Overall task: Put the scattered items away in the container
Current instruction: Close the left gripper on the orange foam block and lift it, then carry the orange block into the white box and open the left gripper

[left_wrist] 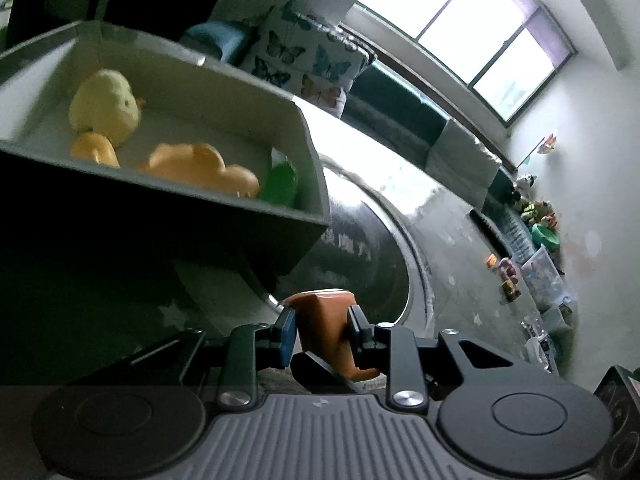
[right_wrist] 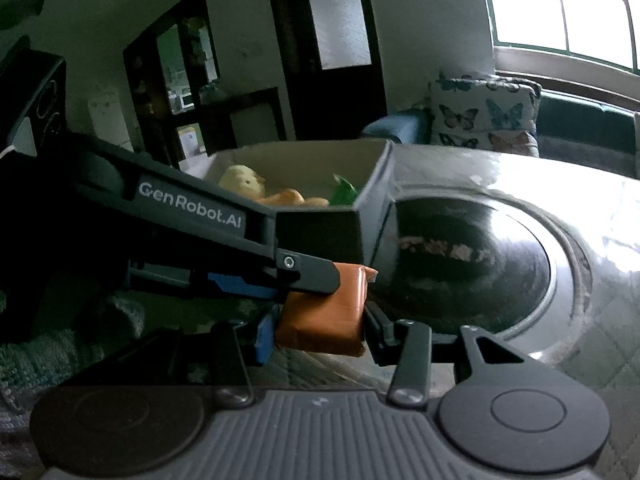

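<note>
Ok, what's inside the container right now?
In the container: a yellow plush chick, orange toys and a green item. The near wall hides the floor beneath them.

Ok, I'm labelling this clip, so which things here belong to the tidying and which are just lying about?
Job: orange packet, gripped by left gripper and right gripper; grey box; chick, orange toys and green item inside it.
Lying about: butterfly cushion, sofa, toys by the far wall.
</note>
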